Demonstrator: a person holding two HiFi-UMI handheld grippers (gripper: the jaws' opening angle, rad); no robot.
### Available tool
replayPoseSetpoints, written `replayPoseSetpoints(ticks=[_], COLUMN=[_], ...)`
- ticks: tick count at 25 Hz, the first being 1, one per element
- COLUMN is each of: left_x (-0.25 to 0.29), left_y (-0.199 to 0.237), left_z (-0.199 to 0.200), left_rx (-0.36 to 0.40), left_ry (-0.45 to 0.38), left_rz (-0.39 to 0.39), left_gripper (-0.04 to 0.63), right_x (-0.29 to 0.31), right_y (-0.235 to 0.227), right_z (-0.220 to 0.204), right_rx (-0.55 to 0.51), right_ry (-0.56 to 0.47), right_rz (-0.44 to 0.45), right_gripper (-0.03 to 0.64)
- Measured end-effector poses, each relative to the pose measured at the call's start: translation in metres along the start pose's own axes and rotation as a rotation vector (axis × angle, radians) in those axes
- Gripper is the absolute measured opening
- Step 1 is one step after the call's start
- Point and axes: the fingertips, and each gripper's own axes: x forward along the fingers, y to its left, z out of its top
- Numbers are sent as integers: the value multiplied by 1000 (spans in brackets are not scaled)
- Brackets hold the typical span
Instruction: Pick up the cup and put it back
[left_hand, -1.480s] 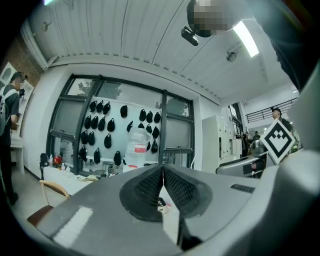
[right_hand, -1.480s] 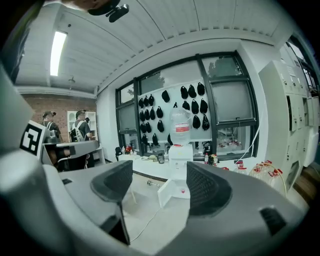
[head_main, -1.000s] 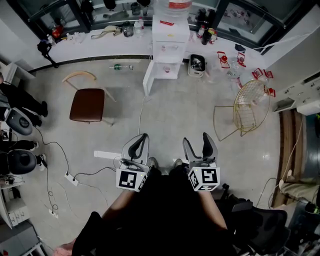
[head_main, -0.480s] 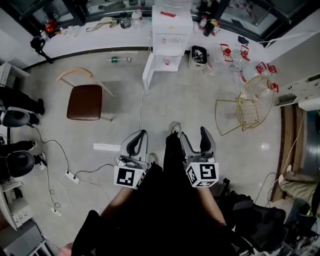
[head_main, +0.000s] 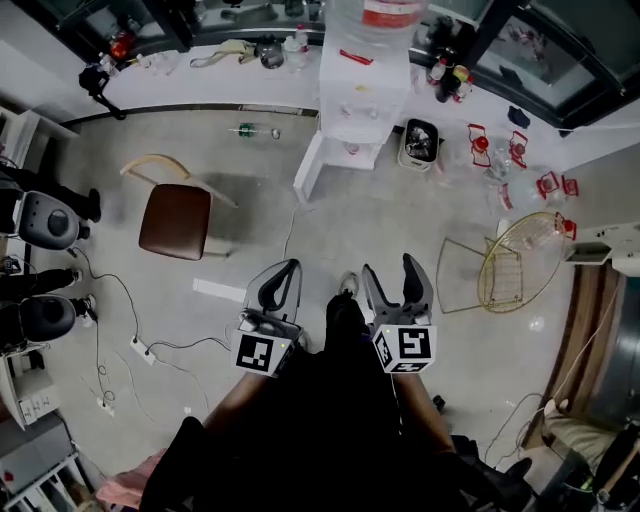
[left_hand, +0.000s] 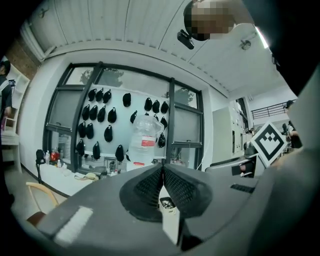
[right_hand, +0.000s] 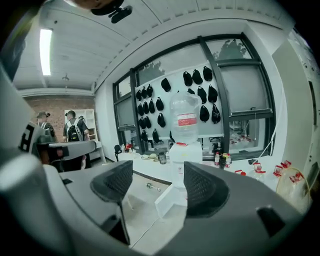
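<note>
**Two grippers, and no cup in them**

The left gripper (head_main: 285, 275) is shut tight. Its two pads press on each other and nothing is between them. The right gripper (head_main: 392, 270) is wide open, with only air between its jaws.

Both are held low in front of the person, side by side. They point across the floor (head_main: 330, 225) at the cooler (head_main: 362, 95). I think they are held this way because nothing is near enough to grab. The open one looks ready to take the cup.

The cooler stands against the long counter (head_main: 220, 85), with a big bottle (head_main: 378, 12) on top. A brown chair (head_main: 176, 215) stands off to the left, well apart from the grippers.

Where is the cup? I cannot tell for sure. A small pink thing (head_main: 352, 148) sits in the cooler's nook, and it may be the cup. Many little things stand on the counter too, but all are too small to name. Wherever the cup is, it is well apart from both grippers.

Some things are hidden. The person's dark clothes cover the floor under the grippers. The top of the bottle is cut off at the edge of the head view. In the left gripper view, the shut jaws cover most of the cooler.
</note>
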Motion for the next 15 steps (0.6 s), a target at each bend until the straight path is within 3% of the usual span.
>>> replayPoseSetpoints(ticks=[3, 7, 11, 15], left_x=[40, 84, 123, 154], left_y=[8, 28, 50, 80], left_z=[2, -11, -7, -22], left_rx=[7, -20, 1, -19], left_ry=[-15, 32, 1, 29], left_rz=[43, 102, 108, 114], left_gripper=[8, 8, 8, 8], right_x=[39, 91, 132, 176], right_y=[-31, -58, -69, -74], right_z=[9, 14, 20, 19], right_rx=[-25, -36, -29, -34], right_ry=[13, 18, 11, 34], right_rz=[29, 55, 68, 65], right_gripper=[307, 307, 307, 307])
